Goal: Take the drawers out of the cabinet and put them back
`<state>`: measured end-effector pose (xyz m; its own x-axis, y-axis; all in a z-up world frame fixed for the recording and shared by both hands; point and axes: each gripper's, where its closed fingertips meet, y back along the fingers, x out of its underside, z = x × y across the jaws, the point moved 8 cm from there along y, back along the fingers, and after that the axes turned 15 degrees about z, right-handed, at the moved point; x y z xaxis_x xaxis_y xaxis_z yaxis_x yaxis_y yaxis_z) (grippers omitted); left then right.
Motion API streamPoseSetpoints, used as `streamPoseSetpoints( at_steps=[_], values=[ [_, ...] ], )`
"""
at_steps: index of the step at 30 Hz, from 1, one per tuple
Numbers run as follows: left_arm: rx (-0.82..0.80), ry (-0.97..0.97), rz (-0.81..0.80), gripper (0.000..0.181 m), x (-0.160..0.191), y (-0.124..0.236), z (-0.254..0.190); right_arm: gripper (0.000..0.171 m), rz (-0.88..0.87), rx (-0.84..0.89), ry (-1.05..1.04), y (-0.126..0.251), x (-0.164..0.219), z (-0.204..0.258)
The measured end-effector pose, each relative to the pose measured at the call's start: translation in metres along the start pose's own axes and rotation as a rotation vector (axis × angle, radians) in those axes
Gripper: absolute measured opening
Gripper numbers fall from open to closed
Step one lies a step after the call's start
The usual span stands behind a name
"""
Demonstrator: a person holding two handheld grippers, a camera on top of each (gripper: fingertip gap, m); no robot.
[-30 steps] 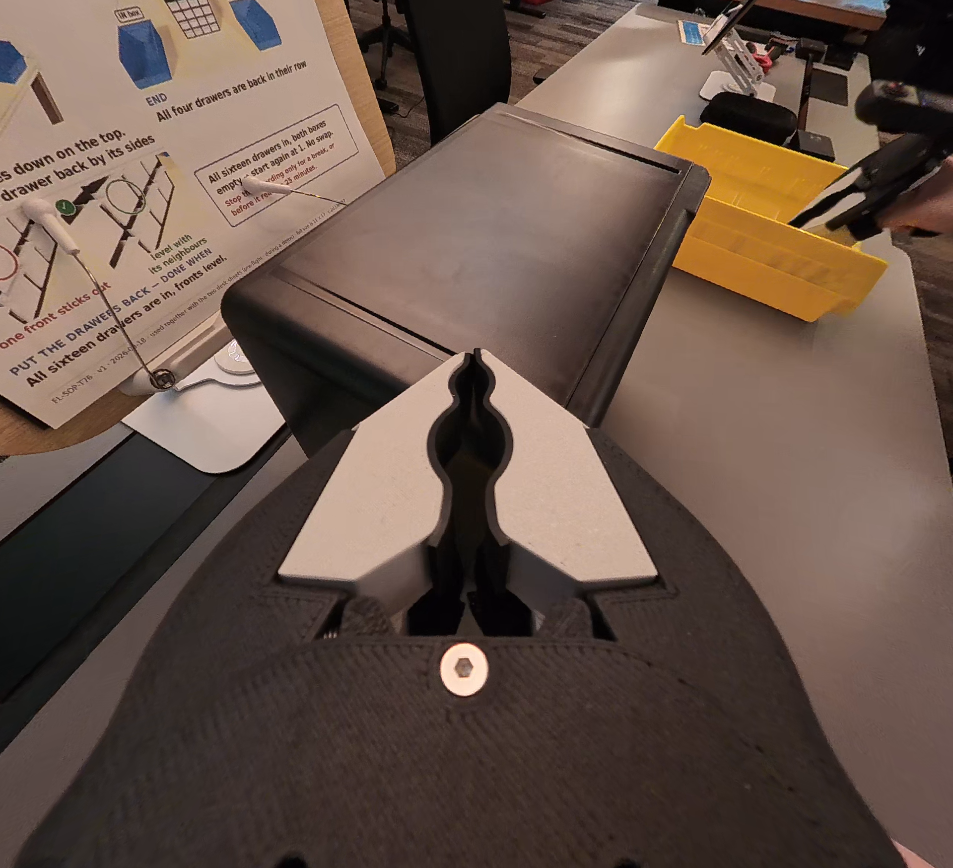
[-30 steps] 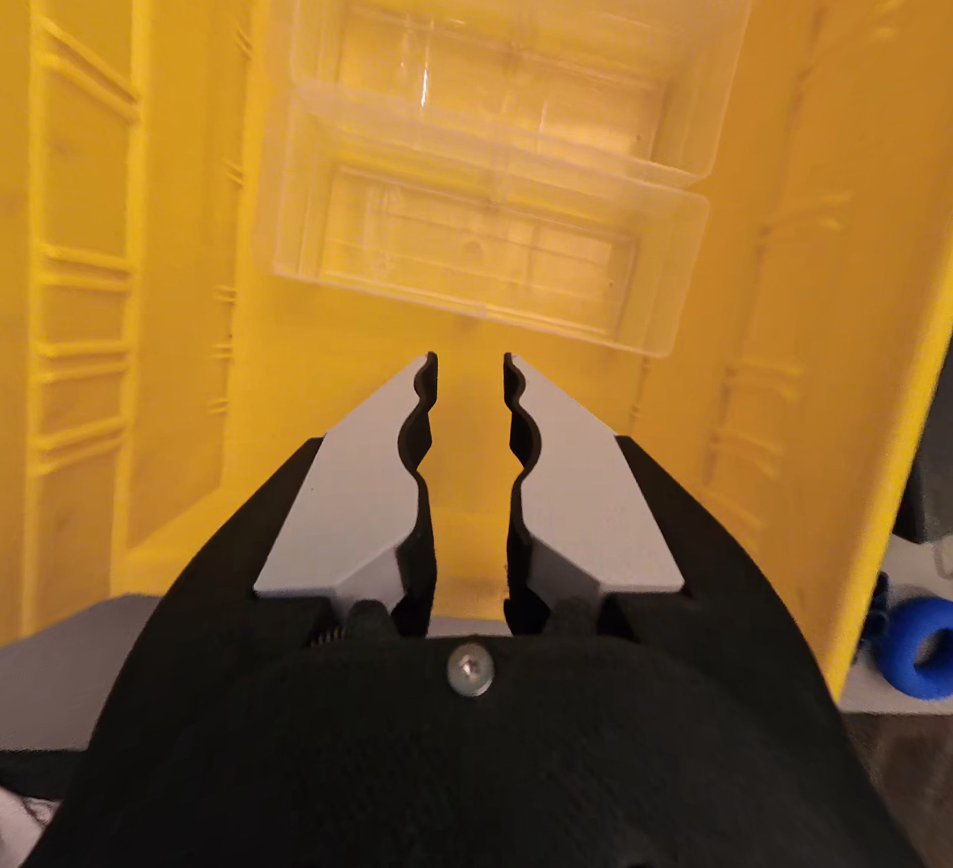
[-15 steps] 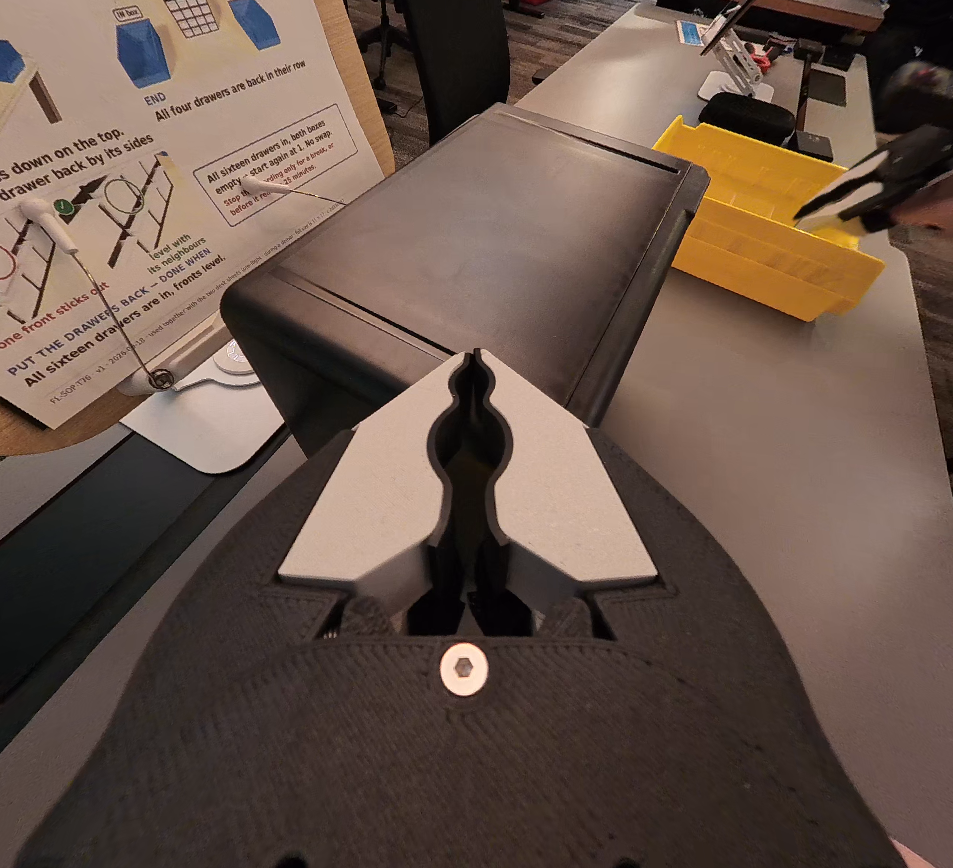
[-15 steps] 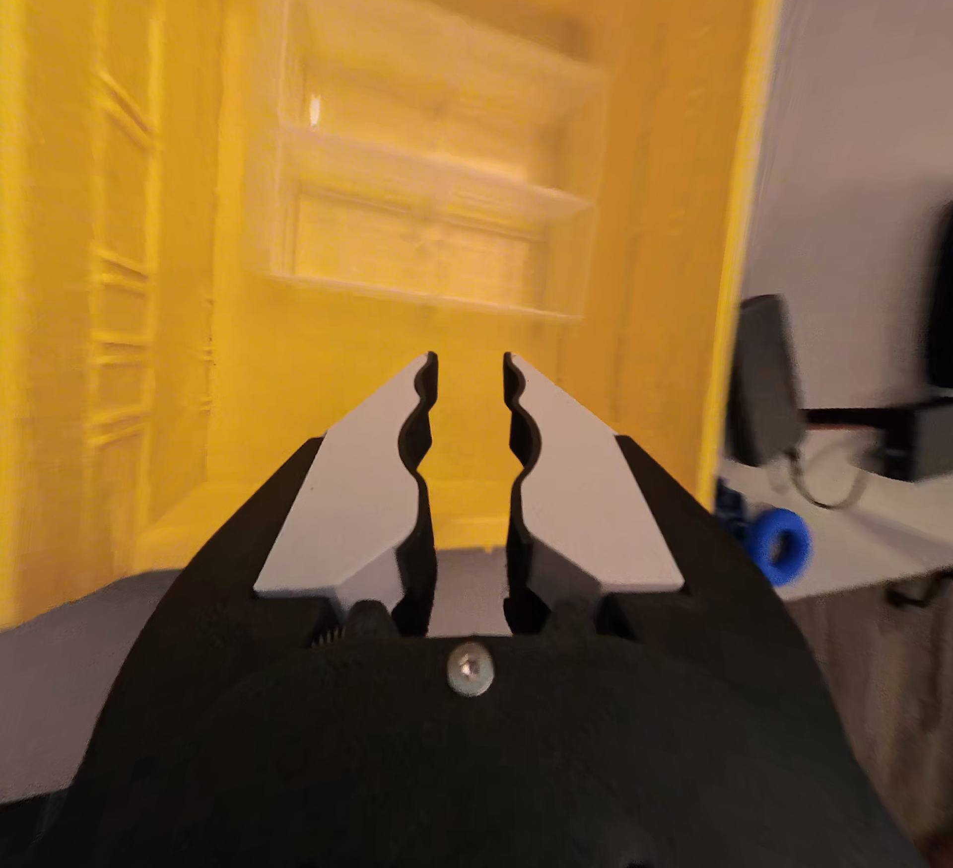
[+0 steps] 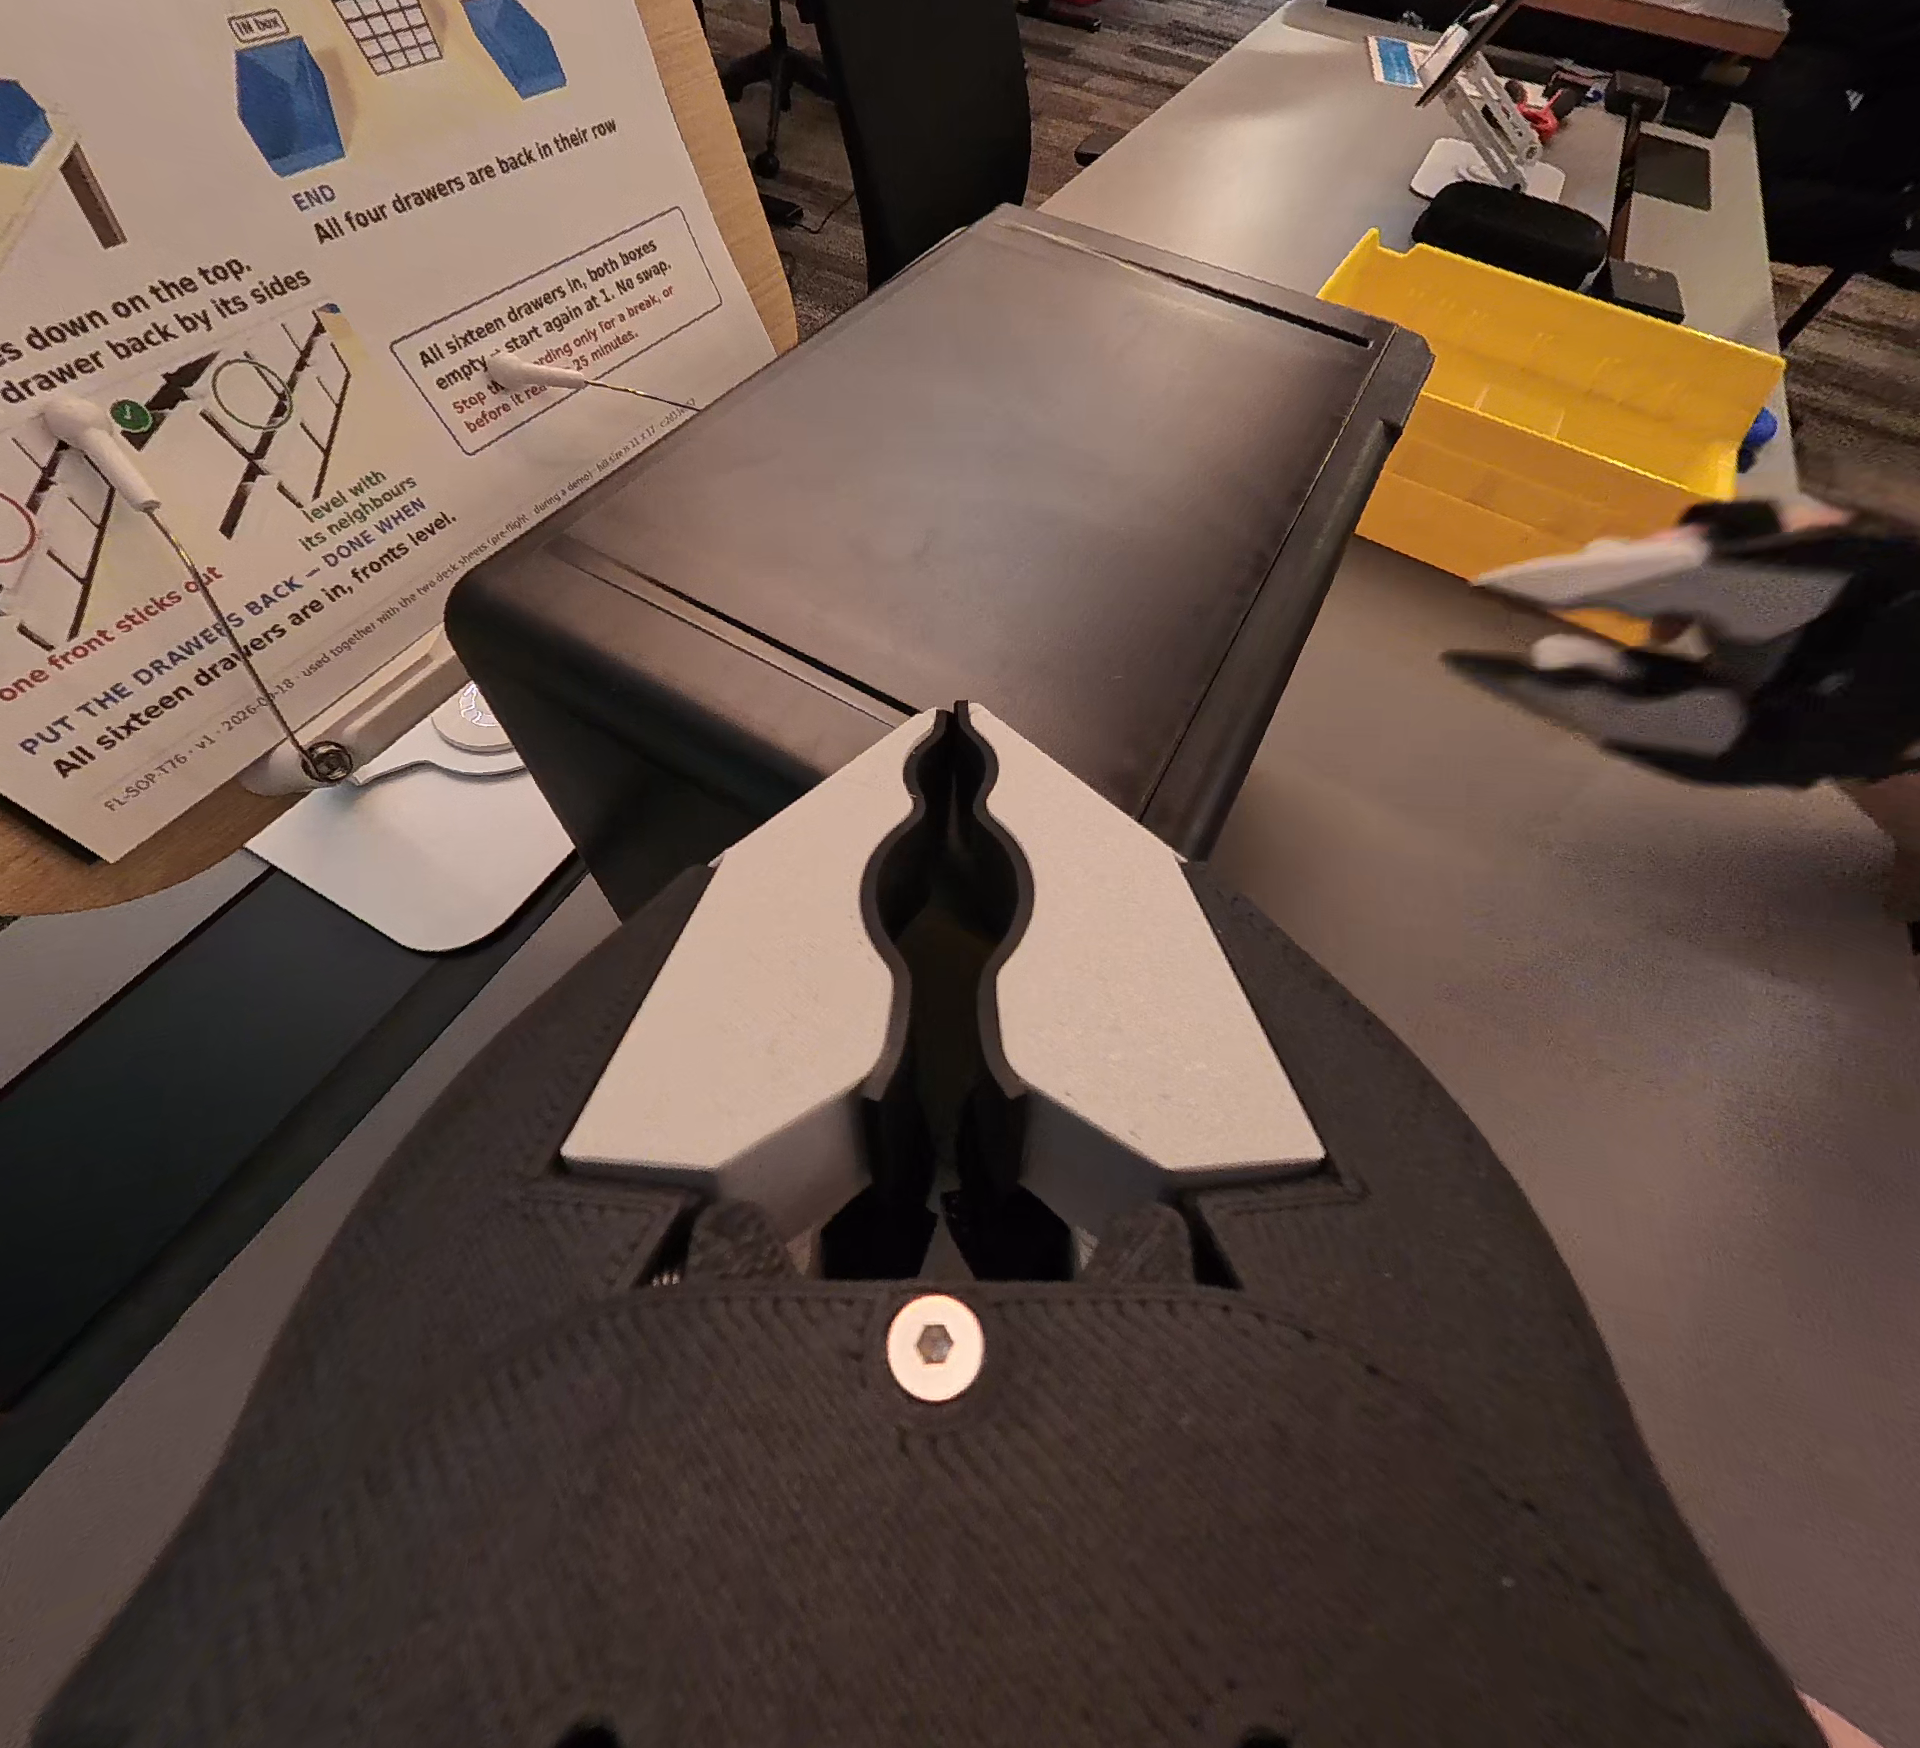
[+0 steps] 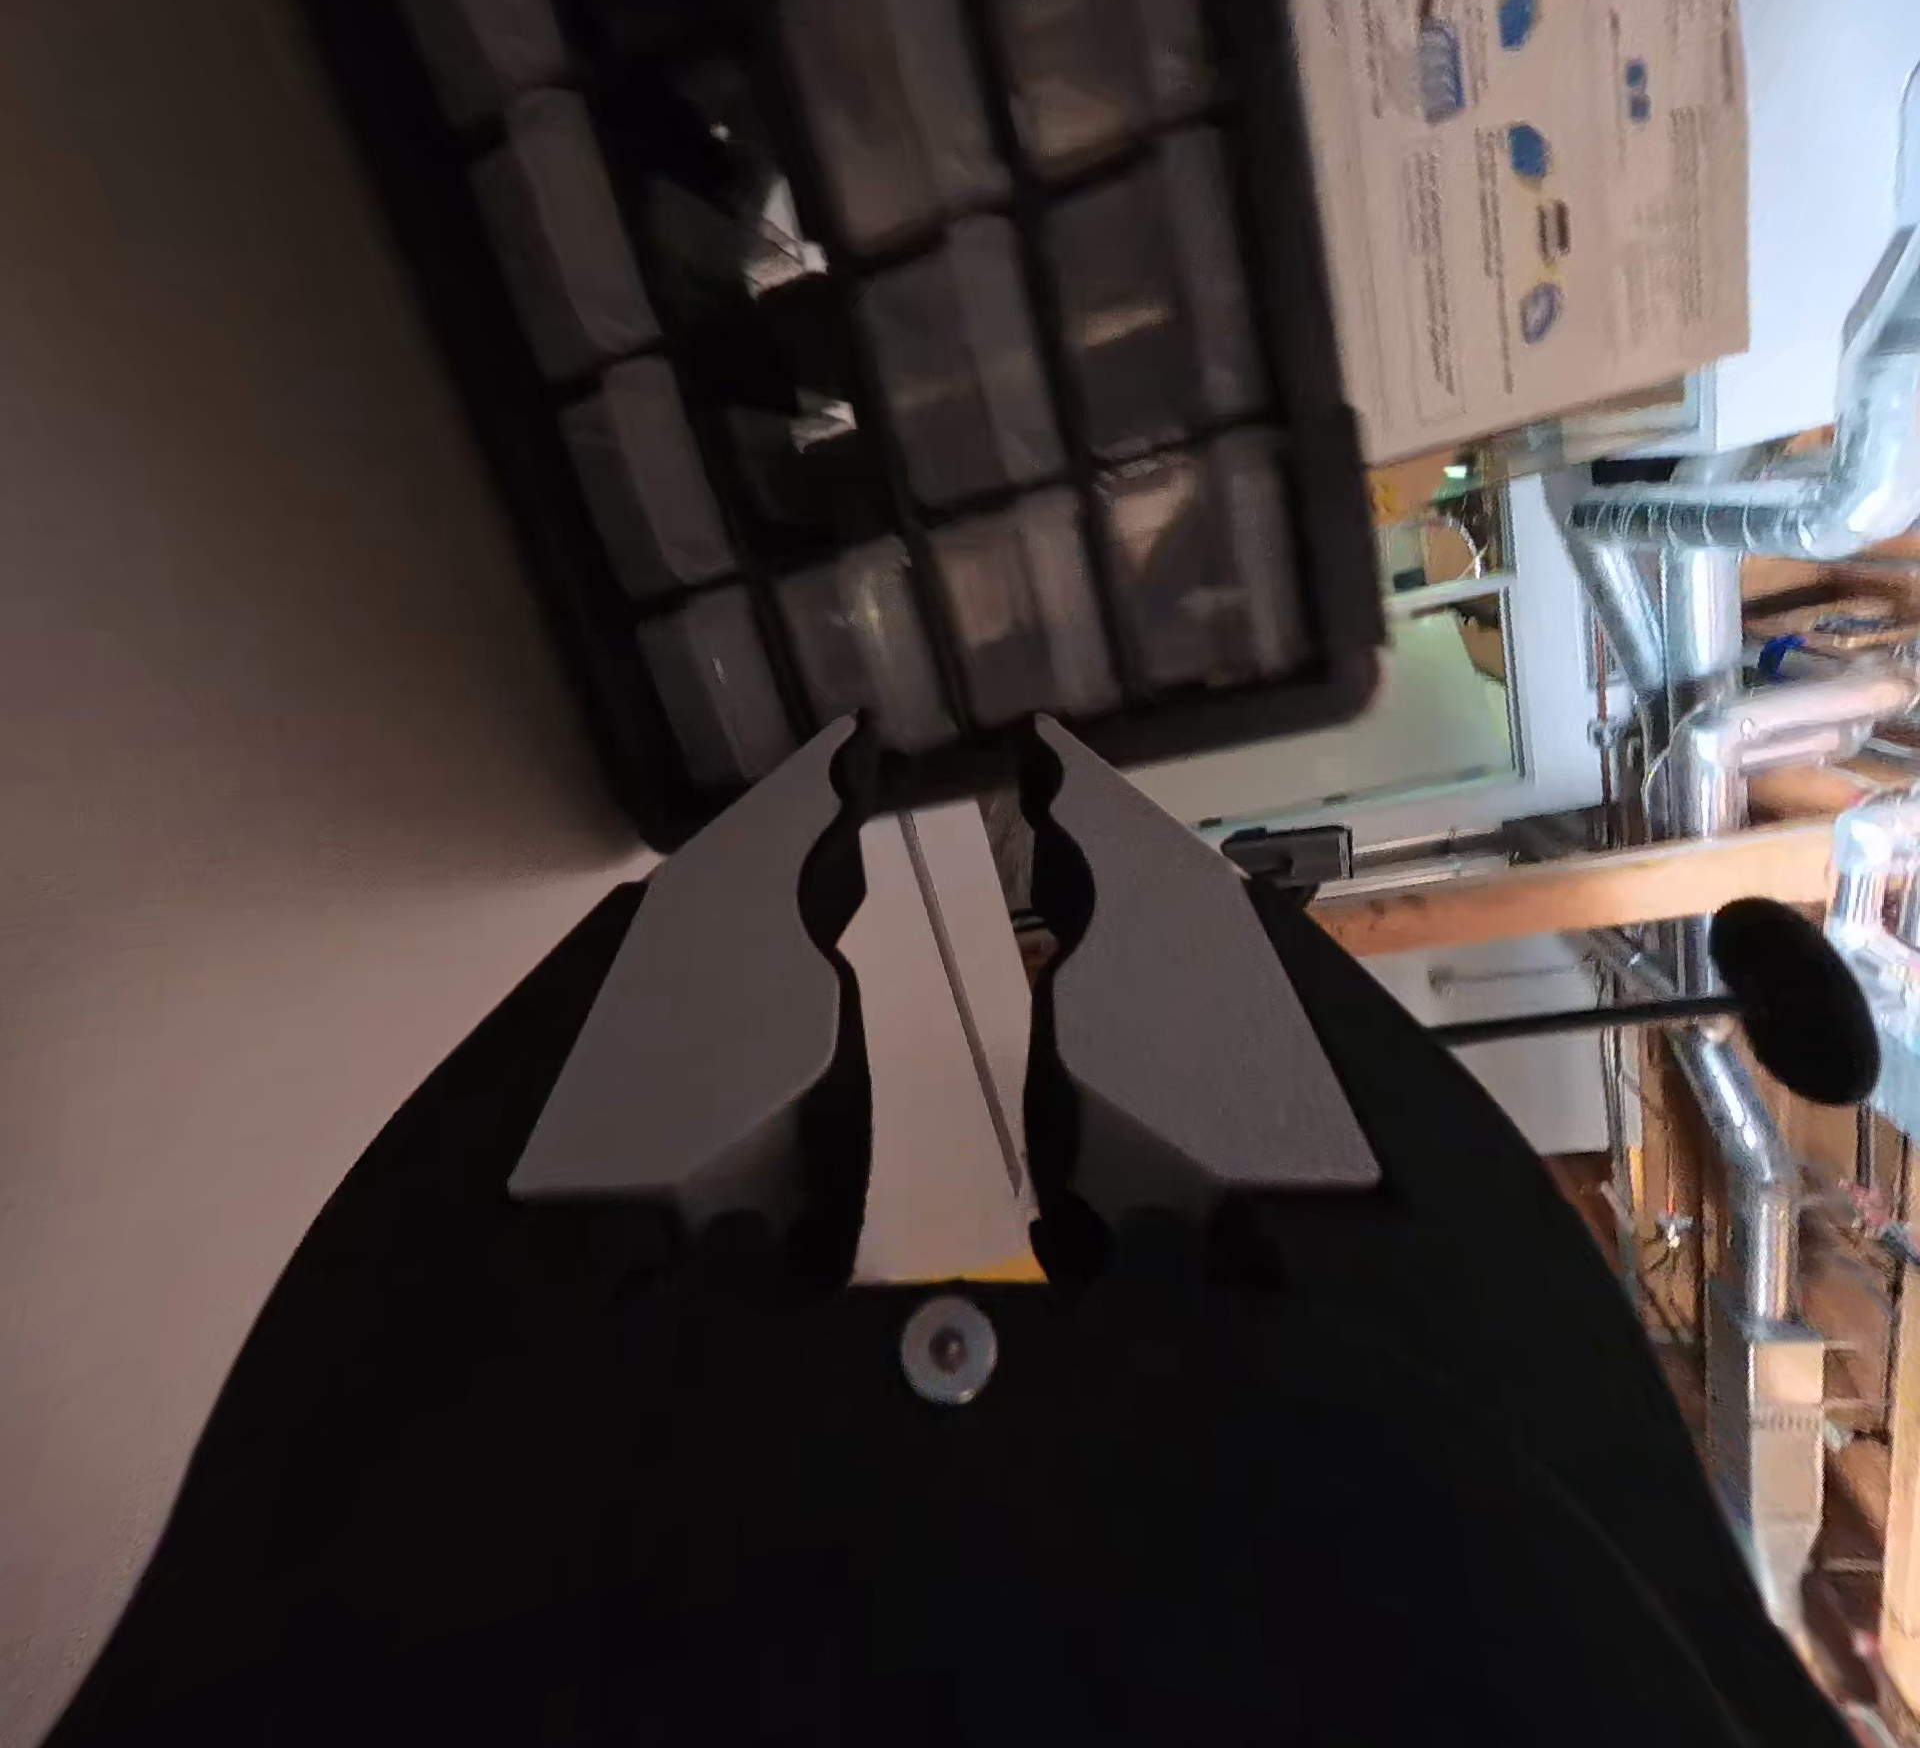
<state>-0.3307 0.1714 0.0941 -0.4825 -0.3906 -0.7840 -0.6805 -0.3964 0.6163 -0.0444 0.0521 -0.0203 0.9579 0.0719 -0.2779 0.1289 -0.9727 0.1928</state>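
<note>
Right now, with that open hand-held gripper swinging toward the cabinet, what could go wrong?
The right hand-held gripper looks blurred, apparently moving fast; it could knock the cabinet rather than line up with a drawer. The left hand-held gripper is shut by the cabinet's top, not clearly bracing it, so a pull might shift it.

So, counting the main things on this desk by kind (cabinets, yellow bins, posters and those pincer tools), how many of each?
Black drawer cabinet: 1
Yellow bin: 1
Instruction poster: 1
Pincer tools: 2, the left gripper and the right gripper
Total: 5
</note>
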Motion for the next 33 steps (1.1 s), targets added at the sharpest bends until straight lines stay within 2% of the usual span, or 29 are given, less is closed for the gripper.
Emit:
streamPoseSetpoints(
  at_steps=[3, 9, 15, 20, 25, 27, 29, 33],
  values=[
    [0.004, 0.001, -0.002, 0.000, 0.000, 0.000, 0.000, 0.030, 0.015, 0.066, 0.079, -0.028, -0.005, 0.018],
    [0.008, 0.002, -0.004, 0.000, 0.000, 0.000, 0.000, 0.025, 0.014, 0.164, 0.145, -0.057, -0.007, 0.025],
    [0.013, 0.004, -0.007, 0.000, 0.000, 0.000, 0.001, 0.008, 0.000, 0.282, 0.219, -0.064, -0.006, 0.035],
    [0.014, 0.004, -0.008, 0.000, 0.001, 0.000, 0.001, 0.007, -0.006, 0.236, 0.203, -0.047, -0.008, 0.034],
    [0.018, 0.009, -0.010, 0.000, 0.001, 0.000, 0.001, 0.008, -0.040, 0.035, 0.086, -0.009, -0.009, 0.037],
    [0.013, 0.006, -0.007, 0.000, 0.000, 0.000, 0.001, 0.019, -0.063, -0.070, 0.057, -0.002, -0.012, 0.031],
    [0.011, 0.004, -0.006, 0.000, 0.000, 0.000, 0.000, 0.029, -0.067, -0.166, 0.056, -0.002, -0.019, 0.019],
    [0.017, 0.007, -0.010, 0.000, 0.001, 0.000, 0.001, 0.040, 0.013, -0.477, 0.099, -0.021, -0.026, 0.004]
  ],
)
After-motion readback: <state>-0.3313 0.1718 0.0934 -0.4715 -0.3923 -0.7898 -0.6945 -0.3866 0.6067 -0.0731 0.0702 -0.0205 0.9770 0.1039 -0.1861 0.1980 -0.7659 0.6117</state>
